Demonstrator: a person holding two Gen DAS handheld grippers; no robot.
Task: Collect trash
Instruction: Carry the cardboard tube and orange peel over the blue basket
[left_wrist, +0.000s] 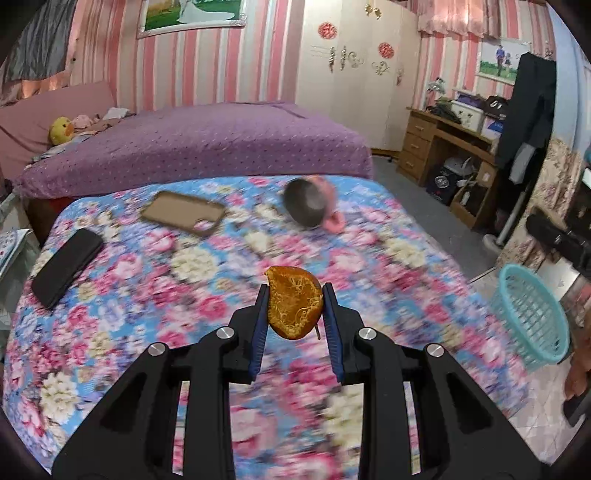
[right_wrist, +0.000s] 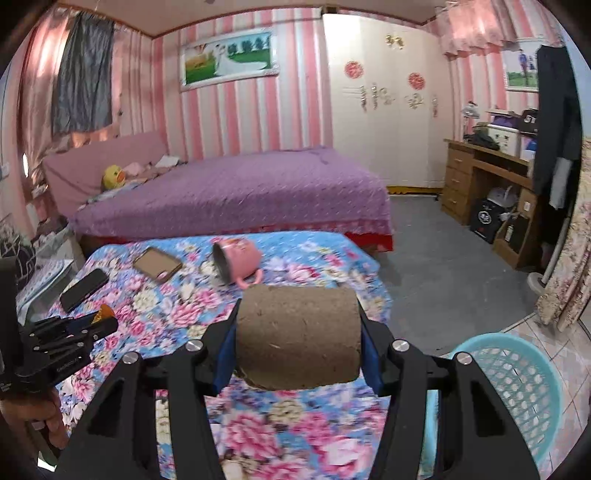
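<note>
My left gripper (left_wrist: 294, 295) is shut on an orange peel (left_wrist: 294, 301) and holds it above the floral-covered table (left_wrist: 147, 295). It also shows at the left of the right wrist view (right_wrist: 99, 323) with the peel (right_wrist: 103, 313) at its tip. My right gripper (right_wrist: 298, 332) is shut on a brown cardboard roll (right_wrist: 298, 338), held crosswise above the table's near right part. A turquoise plastic basket (right_wrist: 517, 384) stands on the floor just right of the table; it also shows in the left wrist view (left_wrist: 532, 317).
On the table lie a tipped pink mug (right_wrist: 236, 260), a brown phone case (right_wrist: 157, 264) and a black phone (right_wrist: 84, 284). A purple bed (right_wrist: 236, 192) stands behind. A wooden desk (right_wrist: 491, 184) and a hanging coat (right_wrist: 557, 122) are at the right.
</note>
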